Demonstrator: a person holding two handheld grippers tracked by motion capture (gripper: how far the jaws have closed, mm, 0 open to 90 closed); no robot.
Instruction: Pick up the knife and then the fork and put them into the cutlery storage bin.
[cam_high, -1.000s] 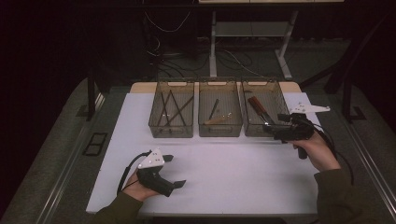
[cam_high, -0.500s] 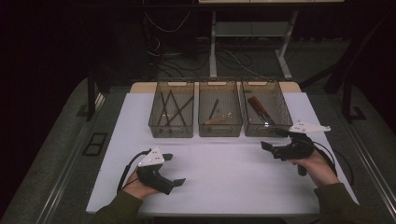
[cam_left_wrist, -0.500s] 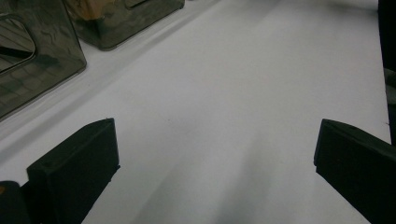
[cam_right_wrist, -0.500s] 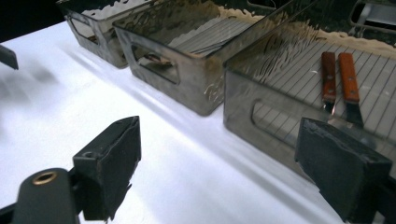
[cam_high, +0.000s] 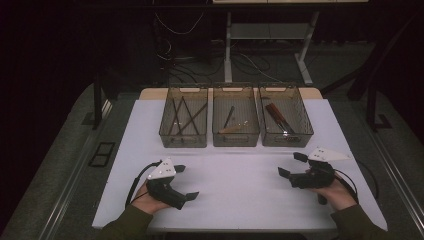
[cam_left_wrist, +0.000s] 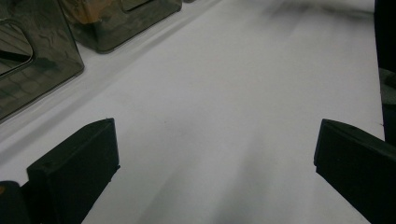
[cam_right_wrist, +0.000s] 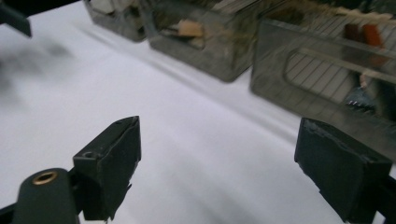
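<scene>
Three smoky clear bins stand in a row at the back of the white table (cam_high: 235, 170). The left bin (cam_high: 183, 122) holds several dark sticks, the middle bin (cam_high: 235, 122) a dark tool and a wooden piece, the right bin (cam_high: 285, 120) red-handled tools. My left gripper (cam_high: 186, 182) rests low at the front left, open, nothing between its jaws. My right gripper (cam_high: 292, 164) hovers at the front right, open and empty, jaws pointing left. In the right gripper view the bins (cam_right_wrist: 322, 70) lie just ahead of my right gripper (cam_right_wrist: 233, 172). The left gripper (cam_left_wrist: 210, 172) faces bare table.
Each gripper trails a black cable (cam_high: 135, 182) toward the table's front edge. A desk frame and floor cables (cam_high: 240, 55) stand in the dark beyond the table. A grey floor rail (cam_high: 75, 175) runs along the left side.
My right gripper has come back from the right bin toward the front of the table and sunk lower, still open. The left gripper has stayed put.
</scene>
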